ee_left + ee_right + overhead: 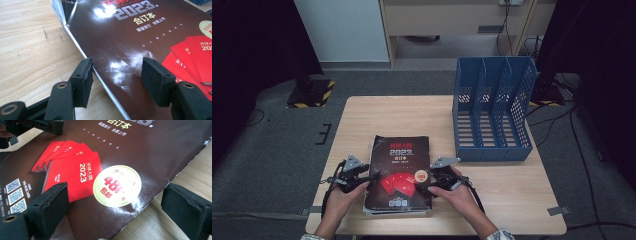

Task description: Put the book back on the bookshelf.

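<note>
The magazine [130, 45] has a glossy, slightly creased dark paper cover. The surface [30, 50] is pale matt wood grain. At two o'clock, the file rack [492, 110] is perforated blue plastic.

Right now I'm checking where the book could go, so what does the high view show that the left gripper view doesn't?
High view alone: the blue file rack at the table's far right, slots bare, and both hand-held grippers flanking the book.

Left gripper view alone: the book's white page edges and cover creases, close up.

Both: the dark 2023 book and the left hand-held gripper, jaws straddling its edge.
</note>
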`<state>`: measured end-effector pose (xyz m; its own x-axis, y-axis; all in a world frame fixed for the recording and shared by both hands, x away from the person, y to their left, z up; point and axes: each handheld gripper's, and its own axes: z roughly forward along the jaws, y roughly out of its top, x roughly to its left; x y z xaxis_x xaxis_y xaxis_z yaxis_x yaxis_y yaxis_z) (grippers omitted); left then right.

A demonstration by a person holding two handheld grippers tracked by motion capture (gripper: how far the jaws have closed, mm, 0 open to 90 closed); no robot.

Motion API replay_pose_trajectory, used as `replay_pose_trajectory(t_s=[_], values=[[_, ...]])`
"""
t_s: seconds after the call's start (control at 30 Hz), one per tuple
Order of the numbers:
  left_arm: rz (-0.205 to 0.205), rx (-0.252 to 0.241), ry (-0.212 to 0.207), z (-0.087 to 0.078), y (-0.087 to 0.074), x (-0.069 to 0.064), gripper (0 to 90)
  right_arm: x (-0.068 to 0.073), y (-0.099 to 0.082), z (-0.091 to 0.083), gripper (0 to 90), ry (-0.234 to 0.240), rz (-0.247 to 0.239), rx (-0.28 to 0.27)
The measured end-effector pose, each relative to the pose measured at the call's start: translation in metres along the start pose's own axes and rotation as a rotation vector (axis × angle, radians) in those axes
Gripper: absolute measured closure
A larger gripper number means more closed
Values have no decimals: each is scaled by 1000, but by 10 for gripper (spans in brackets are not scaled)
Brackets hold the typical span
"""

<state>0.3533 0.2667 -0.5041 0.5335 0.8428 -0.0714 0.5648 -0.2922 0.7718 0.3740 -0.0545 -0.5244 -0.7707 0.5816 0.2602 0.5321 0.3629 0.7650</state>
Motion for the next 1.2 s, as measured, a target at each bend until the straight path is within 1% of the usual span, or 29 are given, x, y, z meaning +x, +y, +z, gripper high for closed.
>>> replay_pose_trajectory(t_s=[0.03, 0.1, 0.13, 0.2, 0.23, 0.27, 0.3, 0.37, 0.43, 0.5, 0.53, 0.57, 0.6, 0.63, 0.7, 0.73, 0.77, 0.83, 0.9, 0.93, 0.97, 1.0, 1.03, 1.07, 1.1, 1.13, 1.17, 1.2], values=[[9, 0, -2, 0, 0, 0, 426, 1, 0, -1, 107, 1, 2, 5], [18, -1, -6, 0, 0, 0, 427, 2, 1, -3, 117, -5, -15, 10], [22, -1, -7, 0, 0, 0, 429, 3, 1, -5, 153, -7, -15, 6], [33, -3, -16, 1, 1, -1, 429, 6, 2, -11, 193, -11, -32, -18], [38, -4, -24, 1, 1, -1, 430, 10, 2, -18, 260, 22, -40, -38], [44, -6, -31, 1, 0, -2, 430, 10, 2, -18, 260, 22, -40, -38], [46, -8, -36, 2, 0, -4, 430, 13, 2, -20, 260, 39, -43, -44], [57, -6, -41, 2, 0, -5, 430, 17, 4, -22, 260, 46, -67, -43], [57, -3, -43, 3, 1, -5, 429, 14, 6, -20, 260, 59, -66, -47], [51, -8, -45, 3, 0, -5, 429, 7, 9, -15, 259, 58, -50, -42], [49, -12, -46, 3, 0, -5, 429, 3, 11, -13, 259, 57, -41, -50], [50, -13, -47, 3, -1, -5, 429, -1, 13, -11, 254, 58, -22, -61], [44, -13, -51, 3, -1, -5, 429, -4, 16, -9, 250, 59, -24, -68], [40, -12, -55, 4, 0, -4, 428, -6, 19, -8, 248, 59, -36, -77], [47, -11, -58, 4, 0, -4, 428, -7, 25, -5, 248, 45, -47, -91], [48, -11, -58, 4, 0, -4, 428, -7, 29, 0, 228, 65, -41, -100], [49, -14, -55, 4, 0, -4, 428, -7, 29, 0, 228, 65, -41, -100], [45, -19, -56, 4, -1, -4, 429, -6, 31, 3, 226, 91, -38, -89], [52, -12, -57, 4, 0, -4, 429, -6, 32, 3, 251, 105, -37, -78], [52, -12, -55, 4, 0, -4, 428, -7, 32, 3, 278, 120, -28, -71], [51, -13, -54, 5, 0, -4, 427, -9, 30, 5, 288, 145, -14, -46], [50, -13, -52, 5, 0, -5, 427, -9, 30, 5, 288, 145, -14, -46], [51, -17, -50, 5, 0, -5, 427, -10, 30, 6, 308, 147, -12, -35], [51, -19, -49, 5, -1, -5, 426, -11, 29, 6, 315, 148, -1, -16], [51, -20, -49, 5, -1, -5, 426, -12, 29, 6, 313, 148, 2, -8], [50, -18, -51, 5, 0, -5, 427, -13, 29, 7, 295, 157, 8, -11], [51, -15, -50, 5, 0, -5, 426, -14, 29, 8, 240, 154, 13, -15], [51, -14, -49, 5, 0, -5, 426, -14, 29, 8, 240, 154, 13, -15]])
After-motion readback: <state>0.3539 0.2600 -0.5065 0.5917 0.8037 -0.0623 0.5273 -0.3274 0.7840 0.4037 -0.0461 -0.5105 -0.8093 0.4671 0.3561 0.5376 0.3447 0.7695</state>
